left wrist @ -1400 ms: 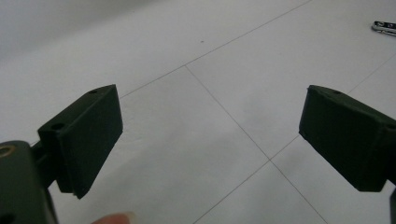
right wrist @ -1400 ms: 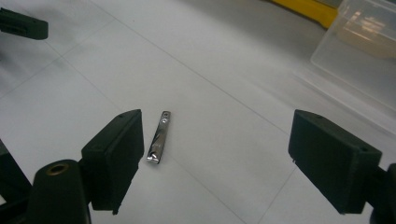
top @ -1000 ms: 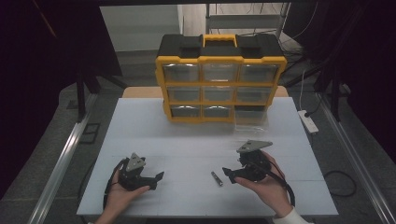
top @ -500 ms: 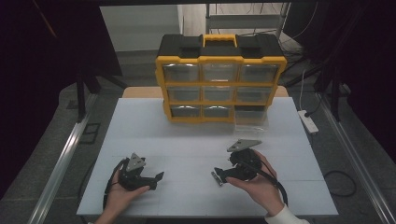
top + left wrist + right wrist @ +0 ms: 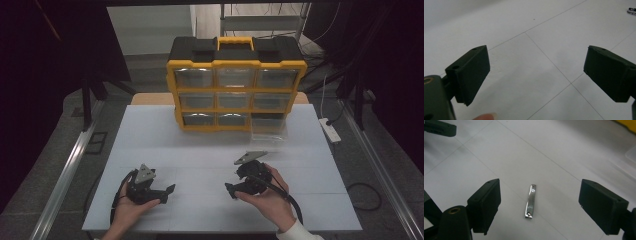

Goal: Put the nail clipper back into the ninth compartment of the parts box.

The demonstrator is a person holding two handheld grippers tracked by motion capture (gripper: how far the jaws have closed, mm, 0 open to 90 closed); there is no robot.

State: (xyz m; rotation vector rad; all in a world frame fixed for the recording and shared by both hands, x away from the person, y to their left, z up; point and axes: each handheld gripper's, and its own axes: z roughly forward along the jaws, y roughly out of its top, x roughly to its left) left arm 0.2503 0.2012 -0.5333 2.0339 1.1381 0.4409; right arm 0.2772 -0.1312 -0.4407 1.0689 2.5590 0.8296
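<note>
One nail clipper, small and silvery, lies flat on the white table, on the near half and a little right of the middle. The right gripper hangs just over it with its jaws spread wide, one on each side of the clipper and neither touching it; it has hold of nothing. From above, this gripper sits in the person's right hand. The left gripper, well apart to the left, is also wide open and empty, over bare table. At the far edge stands a yellow and black drawer box, with one clear drawer pulled out at its lower right.
</note>
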